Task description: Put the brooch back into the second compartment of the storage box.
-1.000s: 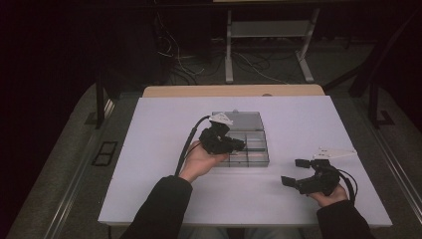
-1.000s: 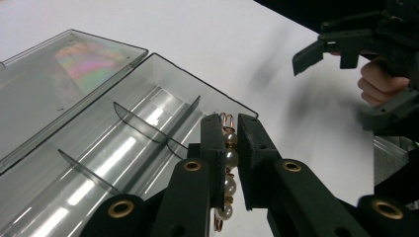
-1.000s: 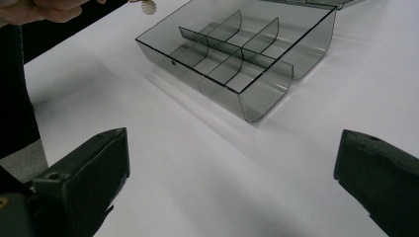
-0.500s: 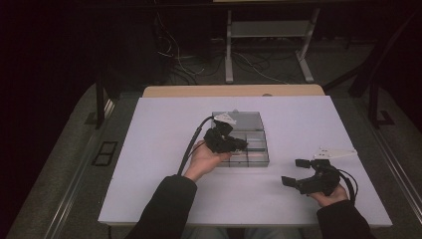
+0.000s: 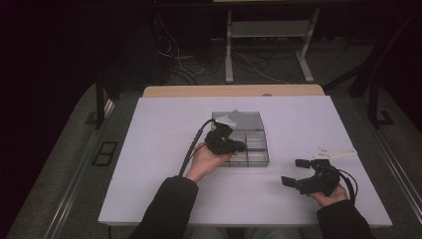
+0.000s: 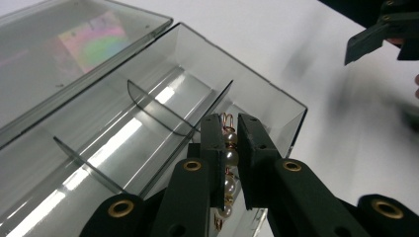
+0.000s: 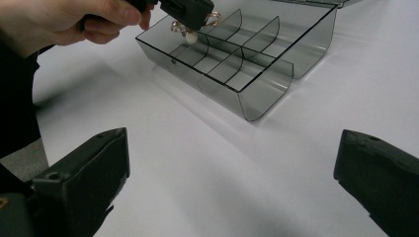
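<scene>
Item 1, nearest you: right tongs (image 5: 294, 173), held low over the white bench (image 5: 149, 164) at its near right, jaws spread wide with nothing between them. Risk is small while they idle; if you swing them leftward they could knock the box and jog its dividers.

Item 2: left tongs (image 6: 231, 148), jaws clamped on a string of pearls (image 6: 229, 158) threaded on coppery wire. The string hangs upright between the pads, its lower beads dangling free, poised above the near right end of the box.
- Risk: the grip bears on round beads and thin wire, so the string could twist or slide out if you tilt your wrist
- Risk: a wire loop sits at the top of the pads and may snag on release, leaving the piece clinging to one pad
- Risk: let go from too high and the beads could bounce across a divider, or over the wall onto the bench

Item 3: clear grey box (image 5: 256, 149), mid-bench, split by thin curved dividers (image 6: 163, 111), compartments apparently bare.
- Risk: the jaw tips stand close to a divider and the end wall; lowering off-line could shove the light box along the bench

Item 4, farthest: lid (image 6: 74, 54), lying open behind the box. A push on the box might swing it
</scene>
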Demonstrator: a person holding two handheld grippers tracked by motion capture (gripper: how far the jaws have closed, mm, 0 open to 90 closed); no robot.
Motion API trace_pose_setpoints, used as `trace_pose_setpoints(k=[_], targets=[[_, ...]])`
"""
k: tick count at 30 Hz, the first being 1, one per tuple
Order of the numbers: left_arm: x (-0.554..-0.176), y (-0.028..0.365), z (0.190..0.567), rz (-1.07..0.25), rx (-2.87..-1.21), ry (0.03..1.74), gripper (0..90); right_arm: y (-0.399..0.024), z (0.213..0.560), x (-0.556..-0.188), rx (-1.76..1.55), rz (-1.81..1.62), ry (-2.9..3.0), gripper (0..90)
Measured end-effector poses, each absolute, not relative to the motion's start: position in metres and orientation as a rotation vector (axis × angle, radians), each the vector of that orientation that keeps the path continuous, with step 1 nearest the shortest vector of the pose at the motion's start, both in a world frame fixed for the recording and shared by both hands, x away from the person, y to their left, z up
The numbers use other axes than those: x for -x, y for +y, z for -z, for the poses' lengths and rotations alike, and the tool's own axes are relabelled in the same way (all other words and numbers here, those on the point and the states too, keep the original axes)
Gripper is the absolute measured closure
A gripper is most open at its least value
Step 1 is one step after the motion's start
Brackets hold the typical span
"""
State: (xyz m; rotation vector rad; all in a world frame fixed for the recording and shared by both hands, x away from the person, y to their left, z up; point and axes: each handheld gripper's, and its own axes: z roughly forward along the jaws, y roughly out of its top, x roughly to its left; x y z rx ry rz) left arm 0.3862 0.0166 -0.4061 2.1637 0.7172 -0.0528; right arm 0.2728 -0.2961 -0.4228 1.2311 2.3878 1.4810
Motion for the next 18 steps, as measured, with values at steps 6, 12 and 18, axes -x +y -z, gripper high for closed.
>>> trace_pose_setpoints(k=[6,12,18], targets=[[-0.388,0.015,0.413,0.064,-2.178,0.733,81.4,-0.296,0.423,-0.273,-1.232,-1.480,2.390,0.4],[-0.389,0.013,0.419,0.077,-2.212,0.736,81.3,-0.296,0.423,-0.273,-1.233,-1.480,2.388,0.4],[-0.389,0.014,0.420,0.097,-2.210,0.754,79.6,-0.296,0.423,-0.273,-1.233,-1.480,2.388,0.4]])
